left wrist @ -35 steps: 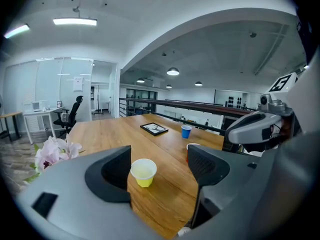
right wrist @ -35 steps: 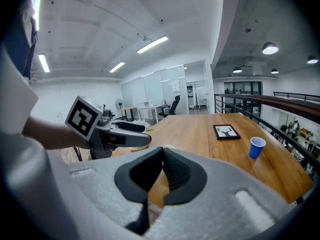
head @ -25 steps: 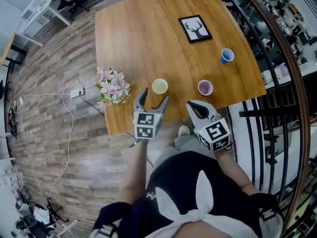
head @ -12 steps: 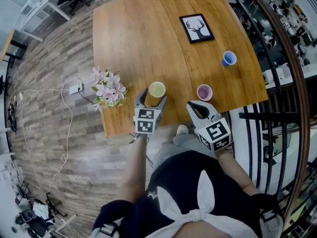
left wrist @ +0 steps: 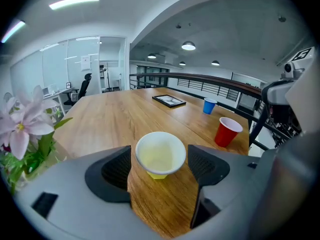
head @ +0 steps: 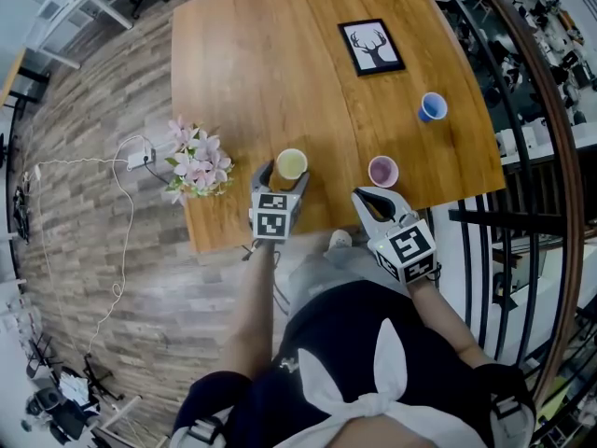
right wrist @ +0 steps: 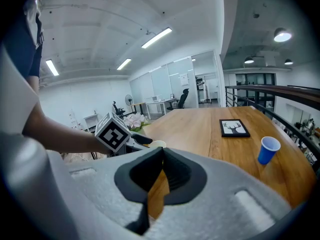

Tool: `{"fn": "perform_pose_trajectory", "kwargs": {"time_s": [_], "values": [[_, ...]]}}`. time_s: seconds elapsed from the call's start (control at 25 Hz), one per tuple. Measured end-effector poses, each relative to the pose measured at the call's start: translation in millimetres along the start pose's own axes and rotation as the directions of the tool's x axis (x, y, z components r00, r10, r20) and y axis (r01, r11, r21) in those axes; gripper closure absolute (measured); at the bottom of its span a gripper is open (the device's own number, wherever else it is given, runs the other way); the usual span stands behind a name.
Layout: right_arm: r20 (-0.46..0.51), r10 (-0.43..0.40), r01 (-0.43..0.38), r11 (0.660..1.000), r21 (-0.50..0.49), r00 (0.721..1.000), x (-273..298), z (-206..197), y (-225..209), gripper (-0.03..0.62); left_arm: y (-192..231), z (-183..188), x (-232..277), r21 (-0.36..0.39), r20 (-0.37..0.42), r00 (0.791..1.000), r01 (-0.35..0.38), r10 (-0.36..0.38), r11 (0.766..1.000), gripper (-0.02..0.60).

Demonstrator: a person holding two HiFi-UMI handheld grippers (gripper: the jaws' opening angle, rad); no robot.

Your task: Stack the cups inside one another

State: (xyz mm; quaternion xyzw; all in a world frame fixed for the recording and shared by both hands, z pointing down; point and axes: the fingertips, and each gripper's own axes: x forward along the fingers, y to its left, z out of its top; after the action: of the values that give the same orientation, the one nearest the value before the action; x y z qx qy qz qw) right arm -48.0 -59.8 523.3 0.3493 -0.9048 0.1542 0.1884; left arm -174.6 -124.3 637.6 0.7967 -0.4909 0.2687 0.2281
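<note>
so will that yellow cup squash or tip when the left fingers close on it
The yellow cup looks thin-walled and empty, so it is probably light and may flex if squeezed hard. It tapers to a narrow base, so a one-sided push from the left fingers could tip it.

right gripper view: yellow cup shows only a sliver of rim; the rest sits behind left gripper and the pads of right gripper. head view: cup's near wall hidden under left gripper. red cup seen from above, mouth only, wall hidden. left gripper view: flowers cut off at left edge; framed picture too small to make out its print.
</note>
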Motion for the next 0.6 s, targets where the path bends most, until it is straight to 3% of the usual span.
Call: {"fn": "perform_pose_trajectory", "kwargs": {"time_s": [0.6], "values": [[0.002, -0.041, 0.041, 0.999, 0.031, 0.999, -14, -10, -15, 0.595, -3, -2, 10, 0.019, -0.028, 1.0, -0.008, 0.008, 1.0, 0.242]]}}
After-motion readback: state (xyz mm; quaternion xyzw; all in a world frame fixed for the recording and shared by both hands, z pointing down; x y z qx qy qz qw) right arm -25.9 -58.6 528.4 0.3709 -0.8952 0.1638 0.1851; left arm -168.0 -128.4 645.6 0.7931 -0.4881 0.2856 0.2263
